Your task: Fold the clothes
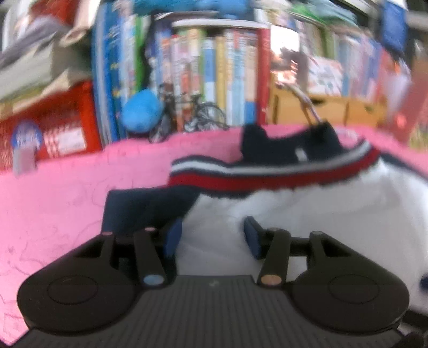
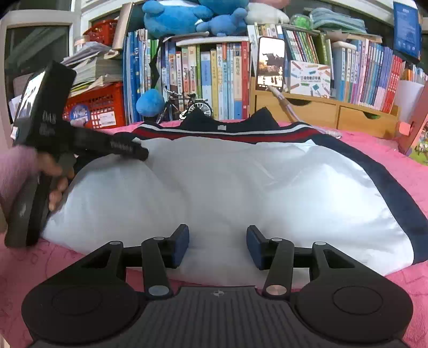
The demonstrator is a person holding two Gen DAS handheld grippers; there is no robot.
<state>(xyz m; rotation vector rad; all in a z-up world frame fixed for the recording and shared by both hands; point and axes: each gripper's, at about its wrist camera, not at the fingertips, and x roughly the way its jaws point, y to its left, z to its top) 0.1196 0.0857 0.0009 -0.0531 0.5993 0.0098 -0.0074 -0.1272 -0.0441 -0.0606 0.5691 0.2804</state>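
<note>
A jacket (image 2: pixel 227 187) lies spread on the pink cover (image 2: pixel 396 158), white lining up, with navy edging and a red, white and navy striped band (image 2: pixel 240 133) at its far side. My right gripper (image 2: pixel 218 246) is open over the near edge of the white fabric, nothing between its fingers. In the right wrist view a hand in a pink sleeve holds my left gripper (image 2: pixel 143 154), whose tip rests at the jacket's far left corner. The blurred left wrist view shows the left gripper (image 1: pixel 212 238) open over the white fabric (image 1: pixel 321 214), beside a navy flap (image 1: pixel 139 208) and the striped band (image 1: pixel 267 174).
Behind the pink cover stands a wall of books (image 2: pixel 214 75) with blue plush toys (image 2: pixel 187 16) on top, a blue plush ball (image 2: pixel 149 103), a model bicycle (image 2: pixel 192 105), a red crate (image 2: pixel 99 104), wooden drawers (image 2: pixel 321 109) and a propped phone (image 2: pixel 270 63).
</note>
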